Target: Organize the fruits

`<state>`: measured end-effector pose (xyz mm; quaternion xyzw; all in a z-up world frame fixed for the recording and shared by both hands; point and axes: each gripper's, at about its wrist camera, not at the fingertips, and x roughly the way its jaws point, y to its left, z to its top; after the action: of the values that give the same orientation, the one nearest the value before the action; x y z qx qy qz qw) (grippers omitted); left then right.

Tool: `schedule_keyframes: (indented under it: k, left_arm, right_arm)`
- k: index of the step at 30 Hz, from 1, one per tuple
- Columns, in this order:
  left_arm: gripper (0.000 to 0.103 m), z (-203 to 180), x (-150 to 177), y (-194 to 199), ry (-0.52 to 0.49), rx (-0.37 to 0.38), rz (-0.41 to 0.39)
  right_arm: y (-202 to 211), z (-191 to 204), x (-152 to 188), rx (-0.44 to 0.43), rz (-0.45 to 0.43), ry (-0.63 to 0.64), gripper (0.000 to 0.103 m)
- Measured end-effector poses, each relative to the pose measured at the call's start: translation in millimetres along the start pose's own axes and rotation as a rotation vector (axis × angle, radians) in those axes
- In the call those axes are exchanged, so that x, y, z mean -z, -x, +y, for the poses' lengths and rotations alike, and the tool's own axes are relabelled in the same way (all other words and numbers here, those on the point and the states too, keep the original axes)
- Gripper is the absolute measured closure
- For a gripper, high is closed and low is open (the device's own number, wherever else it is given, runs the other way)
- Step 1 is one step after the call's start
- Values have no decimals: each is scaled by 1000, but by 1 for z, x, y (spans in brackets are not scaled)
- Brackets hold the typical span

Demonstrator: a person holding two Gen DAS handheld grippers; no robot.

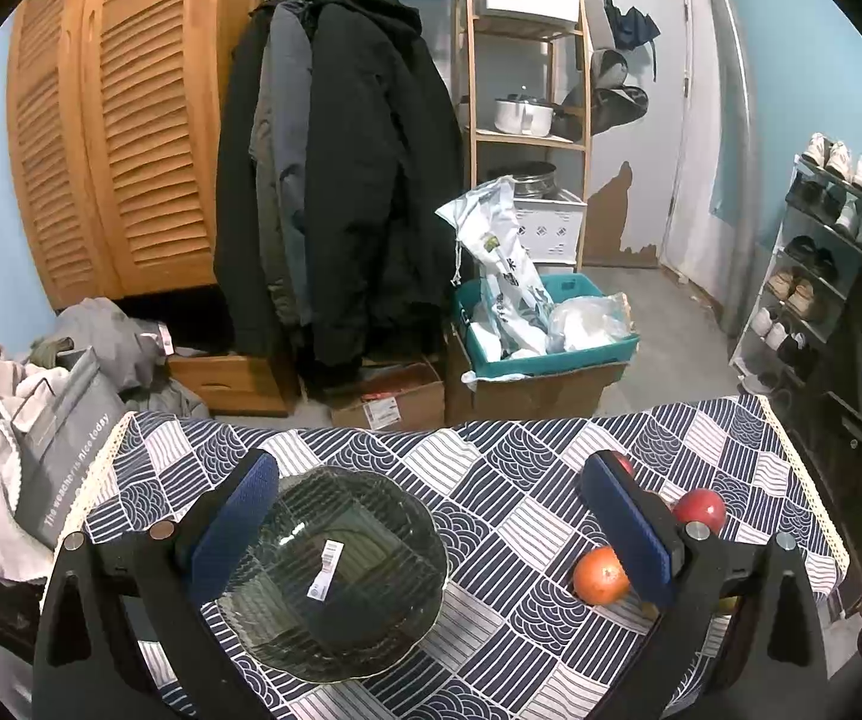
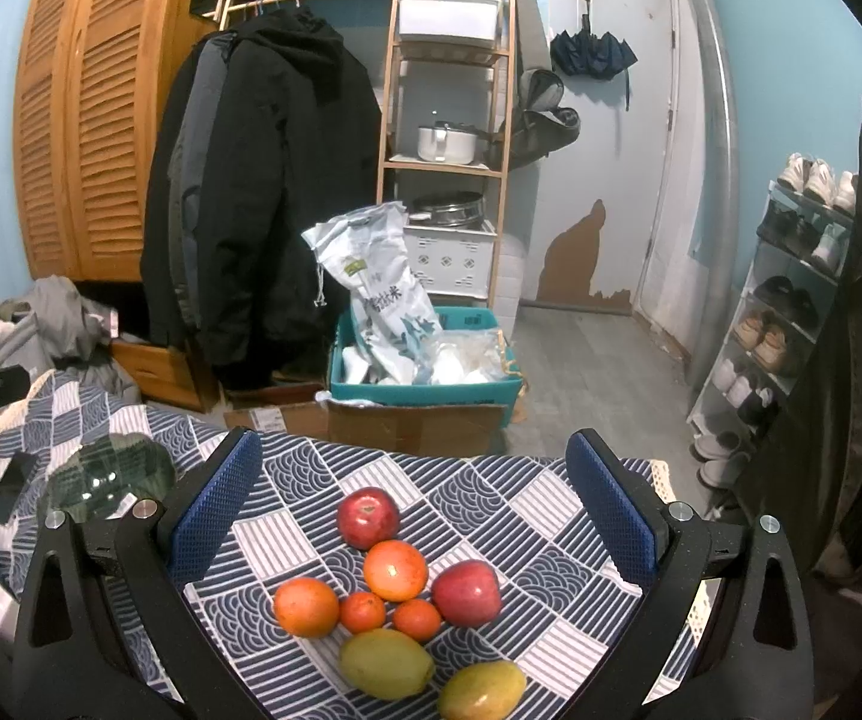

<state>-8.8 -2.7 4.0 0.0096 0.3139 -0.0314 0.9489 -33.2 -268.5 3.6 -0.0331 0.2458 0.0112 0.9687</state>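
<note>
A dark glass plate (image 1: 335, 570) with a sticker lies on the patterned tablecloth (image 1: 509, 516), under my open, empty left gripper (image 1: 431, 534). Right of it an orange (image 1: 599, 576) and a red apple (image 1: 700, 509) show. In the right wrist view my open, empty right gripper (image 2: 419, 510) hovers over a cluster of fruit: two red apples (image 2: 368, 517) (image 2: 466, 593), two oranges (image 2: 395, 570) (image 2: 306, 606), two small tangerines (image 2: 362, 612) (image 2: 416, 620) and two yellow-green mangoes (image 2: 384, 663) (image 2: 481, 690). The plate (image 2: 110, 474) lies far left.
A black phone (image 2: 9, 486) lies on the cloth left of the plate. Beyond the table's far edge stand cardboard boxes, a teal bin (image 2: 425, 384) with bags, hanging coats, a wooden shelf and a shoe rack (image 2: 773, 324). A grey bag (image 1: 65, 438) sits at the table's left.
</note>
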Motion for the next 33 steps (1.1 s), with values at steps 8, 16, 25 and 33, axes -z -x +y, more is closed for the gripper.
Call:
schedule_keyframes:
  k: [8, 16, 25, 33]
  left_arm:
    - [1, -1, 0, -2, -1, 5, 8]
    - [1, -2, 0, -3, -2, 8, 9]
    - [1, -6, 1, -5, -7, 23, 21]
    - [1, -11, 5, -11, -22, 28, 31]
  right_arm:
    - [0, 0, -1, -1, 1, 0, 3]
    - [0, 0, 0, 0, 1, 2, 3]
    - [1, -5, 4, 0, 4, -4, 3]
    - [1, -14, 7, 9, 21, -5, 3]
